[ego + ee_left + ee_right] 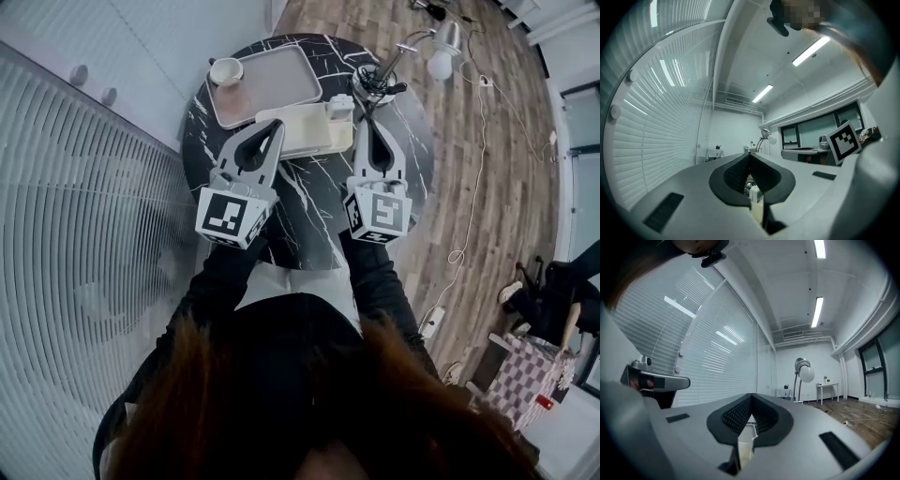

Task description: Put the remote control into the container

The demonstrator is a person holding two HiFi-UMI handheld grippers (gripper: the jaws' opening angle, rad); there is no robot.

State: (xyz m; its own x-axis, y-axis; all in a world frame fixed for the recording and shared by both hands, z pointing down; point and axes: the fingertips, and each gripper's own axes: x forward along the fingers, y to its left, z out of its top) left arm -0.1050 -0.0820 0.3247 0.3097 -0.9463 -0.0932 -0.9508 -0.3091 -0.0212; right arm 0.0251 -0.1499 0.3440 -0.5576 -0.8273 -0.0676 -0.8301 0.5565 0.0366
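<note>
A cream rectangular container (298, 131) lies on the round black marble table (309, 216). A small white blocky thing (339, 106) sits at its right end; I cannot tell whether it is the remote control. My left gripper (277, 124) hovers over the container's left part, jaws shut with nothing between them. My right gripper (364, 122) is just right of the container, also shut and empty. In the left gripper view the left gripper (750, 155) has its tips together, with a white object (754, 193) below. Under the right gripper (751, 395) the container's pale rim (746, 439) shows.
A grey tray (272, 80) with a cup (225, 71) stands at the table's back left. A desk lamp (439, 49) with its base and cables (375, 84) is at the back right. White blinds (84, 253) run along the left; wood floor (487, 169) lies to the right.
</note>
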